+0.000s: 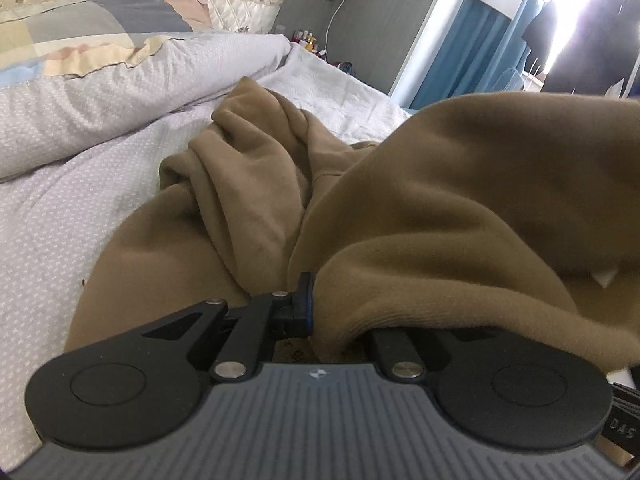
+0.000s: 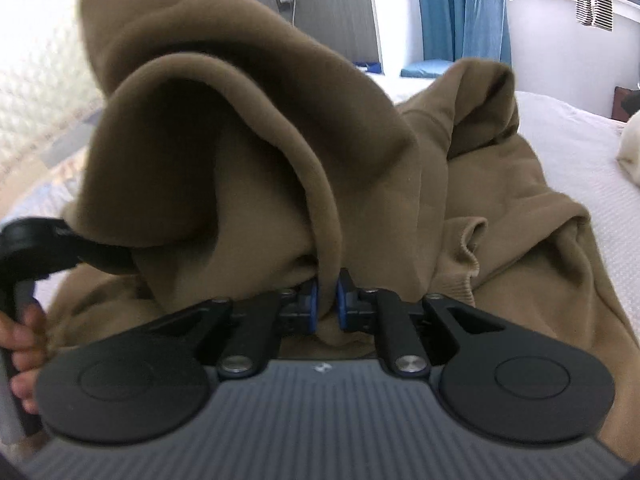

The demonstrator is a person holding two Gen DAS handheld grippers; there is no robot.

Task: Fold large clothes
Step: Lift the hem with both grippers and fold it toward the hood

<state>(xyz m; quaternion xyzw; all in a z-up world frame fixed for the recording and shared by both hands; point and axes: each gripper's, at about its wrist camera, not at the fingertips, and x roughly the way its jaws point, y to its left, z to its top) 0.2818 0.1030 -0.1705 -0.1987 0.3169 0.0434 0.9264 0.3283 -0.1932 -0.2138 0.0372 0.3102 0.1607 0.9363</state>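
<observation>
Brown fleece is filling both views: we are gripping a large brown hoodie (image 2: 248,128) with both tools, and it is lying bunched on a bed (image 1: 80,184) covered in a pale dotted sheet.

Beyond our left fingers the garment is piling up in folds, one crumpled part (image 1: 248,152) sitting further out on the sheet, with a big drape hanging to the right of the fingers and covering the right finger completely. A grey-white duvet (image 1: 140,76) and a patchwork pillow (image 1: 92,36) are lying well beyond and left of those fingers.

Our left gripper (image 1: 314,300) is clamping a ribbed hem edge of the hoodie; jaws are pressed together on cloth.

Our right gripper (image 2: 328,300) is pinching a thick rolled edge of the hoodie between its blue pads (image 2: 311,300), jaws nearly together on the fabric. Above those fingers the cloth is arching up in a hood-like loop; a ribbed cuff (image 2: 466,240) is sitting just right of the fingers.

Left of the right fingers, a hand (image 2: 24,344) is holding the other tool's handle.
</observation>
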